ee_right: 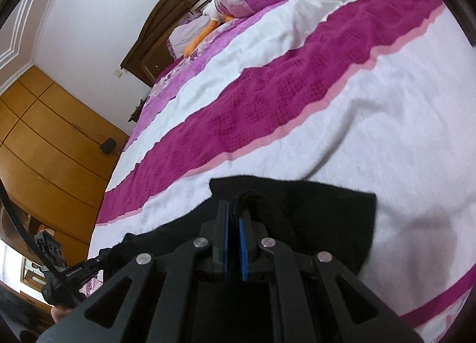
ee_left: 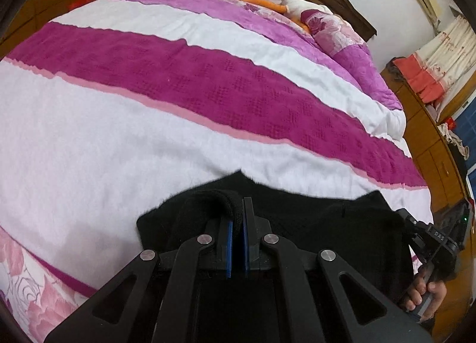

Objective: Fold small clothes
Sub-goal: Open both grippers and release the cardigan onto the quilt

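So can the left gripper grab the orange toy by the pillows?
Probably not now: the left hand-held gripper is shut on the black cloth, and the orange toy lies far across the bed.

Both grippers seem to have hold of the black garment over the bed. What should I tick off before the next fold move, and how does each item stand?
1. Left gripper shut on the black garment: ok.
2. Right gripper shut on the garment: ok.
3. Blanket ahead free of other clothes: ok.
4. Garment spread flat between grippers: cannot tell, the fabric is bunched at both grips.
5. Which edge of the garment is held: cannot tell.
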`<act>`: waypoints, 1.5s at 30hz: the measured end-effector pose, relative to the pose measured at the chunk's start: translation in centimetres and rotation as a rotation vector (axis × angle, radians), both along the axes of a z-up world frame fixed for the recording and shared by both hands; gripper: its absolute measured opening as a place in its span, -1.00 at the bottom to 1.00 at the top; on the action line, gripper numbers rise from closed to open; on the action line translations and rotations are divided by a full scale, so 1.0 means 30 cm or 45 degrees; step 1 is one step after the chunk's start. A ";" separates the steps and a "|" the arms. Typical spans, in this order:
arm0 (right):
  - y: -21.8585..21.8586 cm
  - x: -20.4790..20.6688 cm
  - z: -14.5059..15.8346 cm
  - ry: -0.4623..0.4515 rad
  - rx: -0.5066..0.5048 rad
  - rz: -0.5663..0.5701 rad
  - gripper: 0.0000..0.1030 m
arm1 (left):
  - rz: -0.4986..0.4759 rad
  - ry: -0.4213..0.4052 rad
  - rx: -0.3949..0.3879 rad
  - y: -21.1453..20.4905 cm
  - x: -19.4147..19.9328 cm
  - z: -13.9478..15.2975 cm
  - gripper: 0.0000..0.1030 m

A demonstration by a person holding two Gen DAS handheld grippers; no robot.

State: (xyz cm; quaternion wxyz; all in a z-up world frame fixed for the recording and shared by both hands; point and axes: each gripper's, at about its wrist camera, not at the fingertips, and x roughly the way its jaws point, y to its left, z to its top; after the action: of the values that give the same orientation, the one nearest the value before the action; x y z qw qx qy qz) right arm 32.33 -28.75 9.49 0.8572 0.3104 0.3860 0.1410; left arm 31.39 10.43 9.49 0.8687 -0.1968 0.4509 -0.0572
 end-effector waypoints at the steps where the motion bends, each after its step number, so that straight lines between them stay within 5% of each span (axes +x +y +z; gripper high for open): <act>1: 0.000 0.007 0.008 -0.007 0.002 -0.004 -0.87 | 0.007 -0.006 -0.017 0.006 0.012 0.000 -0.97; 4: 0.003 0.023 0.023 -0.005 -0.032 -0.056 -0.73 | 0.058 0.002 -0.063 0.025 0.029 -0.003 -0.96; 6: 0.006 0.019 0.034 -0.025 -0.068 -0.095 0.15 | 0.065 -0.011 -0.072 0.022 0.021 -0.002 -0.95; 8: 0.006 -0.003 0.056 -0.104 -0.082 -0.115 0.50 | 0.064 -0.049 -0.044 0.016 0.006 0.009 -0.95; 13: 0.007 -0.062 0.127 -0.277 -0.157 -0.129 0.57 | 0.115 -0.136 -0.114 0.034 -0.020 0.038 -0.79; 15: 0.035 -0.063 0.138 -0.277 -0.216 -0.057 0.57 | 0.211 -0.203 -0.115 0.062 -0.033 0.064 -0.16; 17: 0.074 -0.062 0.142 -0.263 -0.322 0.000 0.56 | 0.323 -0.313 -0.146 0.123 -0.052 0.097 0.07; 20: 0.136 -0.064 0.134 -0.233 -0.521 0.058 0.56 | 0.354 -0.320 -0.252 0.195 -0.057 0.116 0.07; 25: 0.135 -0.073 0.120 -0.199 -0.546 0.033 0.56 | 0.227 -0.242 -0.156 0.180 -0.063 0.119 0.11; 28: 0.128 -0.022 0.081 -0.058 -0.602 0.007 0.56 | 0.118 -0.225 -0.071 0.126 -0.099 0.108 0.13; 29: 0.127 0.001 0.062 0.008 -0.637 -0.003 0.56 | 0.070 -0.216 0.007 0.093 -0.114 0.101 0.08; 32: 0.115 0.072 -0.008 0.181 -0.666 0.023 0.36 | -0.014 -0.146 0.186 0.021 -0.156 0.045 -0.63; 38: 0.103 0.054 -0.007 0.157 -0.710 -0.017 0.17 | -0.020 -0.081 0.196 0.004 -0.247 -0.064 -0.64; 45: 0.096 -0.133 0.105 0.049 -0.769 -0.026 0.35 | -0.019 -0.071 0.297 0.021 -0.330 -0.047 -0.60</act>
State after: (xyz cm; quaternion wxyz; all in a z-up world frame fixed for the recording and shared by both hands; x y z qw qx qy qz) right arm 28.33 -25.88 12.65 0.9046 0.0479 0.4235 0.0054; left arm 21.50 11.05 8.08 0.8975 -0.0894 0.4316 -0.0162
